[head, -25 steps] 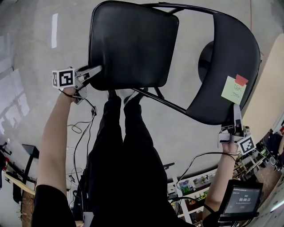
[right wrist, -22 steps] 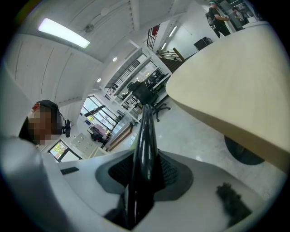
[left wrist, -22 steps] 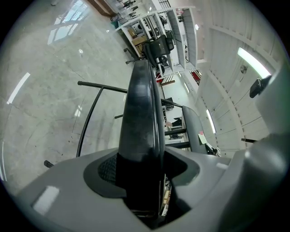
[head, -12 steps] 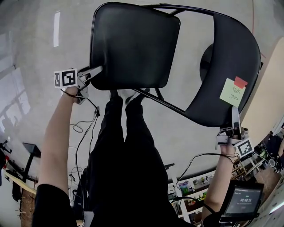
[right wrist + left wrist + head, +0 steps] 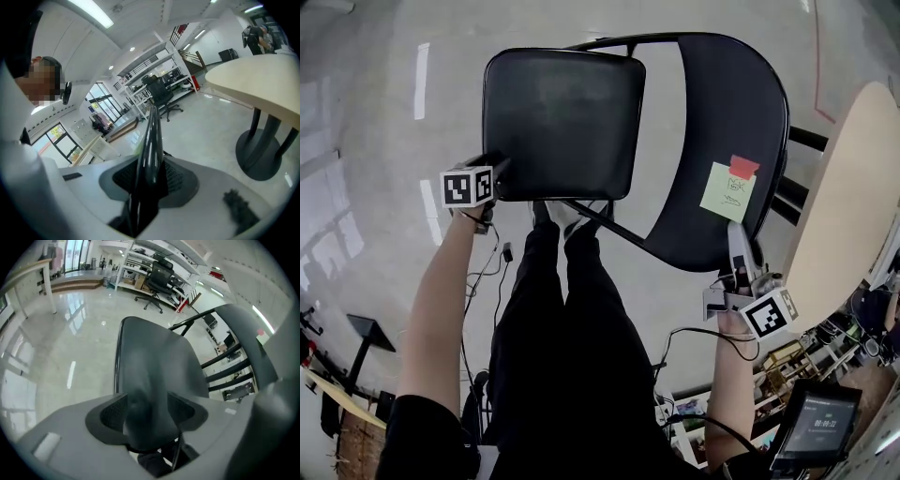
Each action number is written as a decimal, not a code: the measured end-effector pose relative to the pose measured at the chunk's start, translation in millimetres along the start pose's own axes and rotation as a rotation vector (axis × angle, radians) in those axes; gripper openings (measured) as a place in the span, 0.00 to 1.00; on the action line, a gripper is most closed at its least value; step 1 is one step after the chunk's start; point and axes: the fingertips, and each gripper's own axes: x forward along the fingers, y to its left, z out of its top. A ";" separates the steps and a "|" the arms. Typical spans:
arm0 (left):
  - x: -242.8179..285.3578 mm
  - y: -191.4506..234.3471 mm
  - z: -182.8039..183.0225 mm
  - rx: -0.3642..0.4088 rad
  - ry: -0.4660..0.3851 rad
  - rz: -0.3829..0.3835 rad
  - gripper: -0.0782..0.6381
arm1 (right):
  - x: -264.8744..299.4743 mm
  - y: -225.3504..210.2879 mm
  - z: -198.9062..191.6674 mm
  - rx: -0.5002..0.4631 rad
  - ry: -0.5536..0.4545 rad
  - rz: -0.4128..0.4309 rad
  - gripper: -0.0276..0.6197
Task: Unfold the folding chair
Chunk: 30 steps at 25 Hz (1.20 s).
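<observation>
**Desk:** Where is the chair, and what has hold of it?

**Operator:** The black folding chair [image 5: 727, 103] stands open-angled over the grey floor [image 5: 384, 141], just ahead of my legs [image 5: 562, 309] and left of a pale round table [image 5: 853, 178]. My left gripper [image 5: 497, 162] pinches the near corner of the padded seat [image 5: 562, 122]. Its jaws have just been opening and now sit wide, with the cushion filling the gap pad to pad. My right gripper [image 5: 737, 246] has just been closing, and it clamps the thin lower rim of the backrest [image 5: 151, 140], below a green sticky note [image 5: 727, 190].

**Desk:** How do you expect it to handle?

**Operator:** I judge it stiff and fairly heavy, since the frame is metal tube. The cushion should give a little and hold well. The glossy backrest rim looks slippery, so I favour a deep bite there. I stay at the seat's edge, clear of the hinges, where pads could get pinched.
</observation>
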 end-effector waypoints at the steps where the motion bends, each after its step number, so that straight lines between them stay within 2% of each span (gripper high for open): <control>1: -1.5 -5.3 2.9 -0.028 -0.012 -0.020 0.49 | -0.2 0.7 0.9 -0.005 0.003 -0.006 0.22; 5: -9.2 -2.0 1.5 -0.107 -0.039 -0.033 0.49 | -0.5 1.5 2.3 -0.017 0.018 -0.016 0.22; 14: -36.5 12.3 -36.8 -0.170 -0.017 -0.035 0.49 | 0.9 1.1 4.3 -0.057 0.010 -0.055 0.22; 19: -66.2 -4.9 -57.8 -0.224 0.001 -0.057 0.49 | 0.5 -5.5 1.4 -0.050 0.022 -0.112 0.22; 22: -91.8 -39.4 -55.5 -0.282 -0.012 -0.132 0.49 | 3.2 -5.2 1.2 -0.026 0.044 -0.154 0.22; 24: -113.4 -72.3 -46.0 -0.292 -0.043 -0.202 0.48 | 5.5 -4.7 2.0 -0.013 0.061 -0.172 0.22; 28: -157.6 -146.3 -28.0 -0.319 -0.087 -0.372 0.47 | 3.6 -5.0 -8.2 0.034 0.067 -0.079 0.22; 30: -180.8 -179.4 -17.2 -0.313 -0.102 -0.449 0.47 | -6.2 -6.3 -12.5 0.055 0.088 -0.062 0.23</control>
